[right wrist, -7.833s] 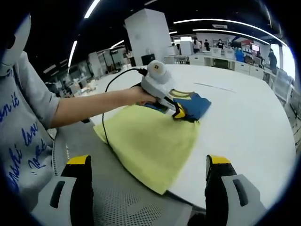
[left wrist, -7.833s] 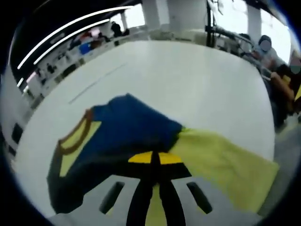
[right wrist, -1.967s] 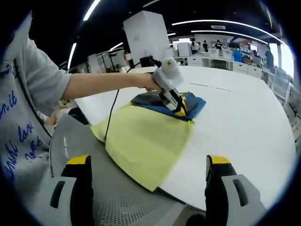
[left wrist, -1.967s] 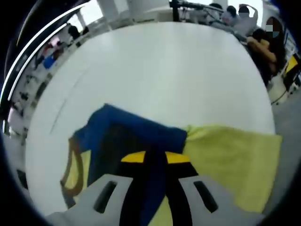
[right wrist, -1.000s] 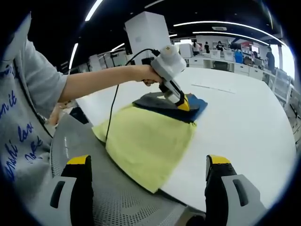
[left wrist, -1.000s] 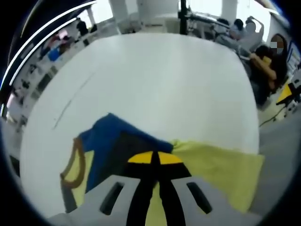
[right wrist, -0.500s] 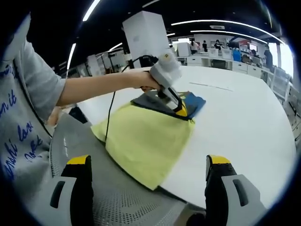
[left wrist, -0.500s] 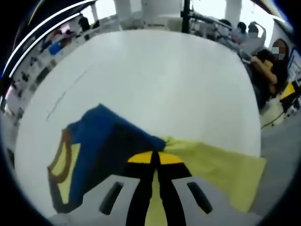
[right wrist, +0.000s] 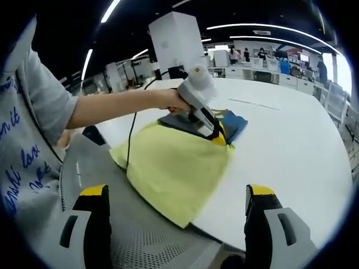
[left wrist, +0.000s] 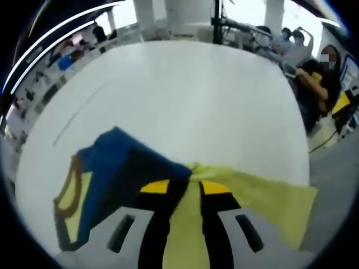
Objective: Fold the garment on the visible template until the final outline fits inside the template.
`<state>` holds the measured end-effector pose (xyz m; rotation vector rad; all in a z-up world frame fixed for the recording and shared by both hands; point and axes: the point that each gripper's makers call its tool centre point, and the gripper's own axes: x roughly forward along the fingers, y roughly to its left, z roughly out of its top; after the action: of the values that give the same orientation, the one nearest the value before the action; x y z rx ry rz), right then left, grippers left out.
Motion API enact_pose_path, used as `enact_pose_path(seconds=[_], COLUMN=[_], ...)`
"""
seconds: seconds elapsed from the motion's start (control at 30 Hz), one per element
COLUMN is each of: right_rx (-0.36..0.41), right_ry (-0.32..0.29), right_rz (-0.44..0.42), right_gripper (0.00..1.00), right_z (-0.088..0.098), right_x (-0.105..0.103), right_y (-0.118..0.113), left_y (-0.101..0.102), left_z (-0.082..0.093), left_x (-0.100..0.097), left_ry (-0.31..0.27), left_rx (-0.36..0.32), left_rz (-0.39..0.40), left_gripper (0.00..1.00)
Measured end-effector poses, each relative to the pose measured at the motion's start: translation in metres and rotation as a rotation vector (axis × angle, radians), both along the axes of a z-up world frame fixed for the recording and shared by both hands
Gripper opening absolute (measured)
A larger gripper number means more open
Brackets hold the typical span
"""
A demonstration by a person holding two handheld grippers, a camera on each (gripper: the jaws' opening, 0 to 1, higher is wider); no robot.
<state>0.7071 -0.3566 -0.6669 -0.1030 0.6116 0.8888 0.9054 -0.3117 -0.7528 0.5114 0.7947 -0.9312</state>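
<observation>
Where left tongs (left wrist: 184, 190) part, garment (left wrist: 118, 168) edge blurred.

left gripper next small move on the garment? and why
Probably ease the left gripper clear of the garment: its jaws stand parted at the blue fold's edge beside the yellow part. The right gripper hangs open, off the white table.
</observation>
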Motion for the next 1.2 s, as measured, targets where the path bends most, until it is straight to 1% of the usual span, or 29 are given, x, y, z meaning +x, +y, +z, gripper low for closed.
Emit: enact_pose_path(seconds=[0.1,0.13,0.17,0.27,0.33,0.4,0.5,0.57,0.63,0.7,0.87,1.0,1.1,1.2], right_rx=[-0.001,0.0,0.001,-0.002,-0.003,-0.003,-0.015,-0.02,-0.02,-0.025,-0.027,-0.033,-0.032,-0.032], right_ry=[-0.006,-0.009,-0.012,-0.015,-0.016,-0.02,-0.026,-0.03,-0.038,-0.044,-0.056,-0.058,-0.062,-0.065], right_rz=[0.01,0.014,0.018,0.03,0.037,0.044,0.048,0.046,0.04,0.034,0.01,0.003,0.002,0.004], right_gripper=[1.0,1.0,1.0,1.0,1.0,1.0,1.0,1.0,1.0,1.0,1.0,1.0,1.0,1.0], right_z=[0.002,0.002,0.003,0.003,0.004,0.005,0.007,0.009,0.013,0.015,0.019,0.02,0.022,0.024], right_x=[0.002,0.002,0.003,0.004,0.005,0.004,0.005,0.005,0.006,0.007,0.012,0.015,0.016,0.017], right_y=[0.004,0.006,0.008,0.013,0.017,0.021,0.026,0.029,0.031,0.033,0.039,0.046,0.053,0.061], left_y=[0.012,0.018,0.022,0.034,0.04,0.044,0.051,0.056,0.06,0.067,0.087,0.103,0.119,0.13], left_z=[0.009,0.012,0.014,0.018,0.021,0.024,0.032,0.035,0.038,0.044,0.059,0.066,0.073,0.079], left_x=[-0.003,-0.004,-0.005,-0.009,-0.013,-0.015,-0.019,-0.02,-0.023,-0.024,-0.034,-0.041,-0.045,-0.051], left_ry=[-0.018,-0.034,-0.038,-0.034,-0.043,-0.048,-0.053,-0.053,-0.054,-0.072,-0.083,-0.1,-0.11,-0.099], left_rx=[0.006,0.01,0.007,0.004,0.004,-0.004,-0.033,-0.038,-0.035,-0.038,-0.076,-0.081,-0.087,-0.105], left_rz=[0.008,0.004,0.001,0.011,0.009,0.012,0.022,0.02,0.015,0.017,0.043,0.058,0.085,0.104], left_gripper=[0.31,0.32,0.33,0.37,0.41,0.43,0.45,0.46,0.51,0.53,0.56,0.6,0.63,0.64])
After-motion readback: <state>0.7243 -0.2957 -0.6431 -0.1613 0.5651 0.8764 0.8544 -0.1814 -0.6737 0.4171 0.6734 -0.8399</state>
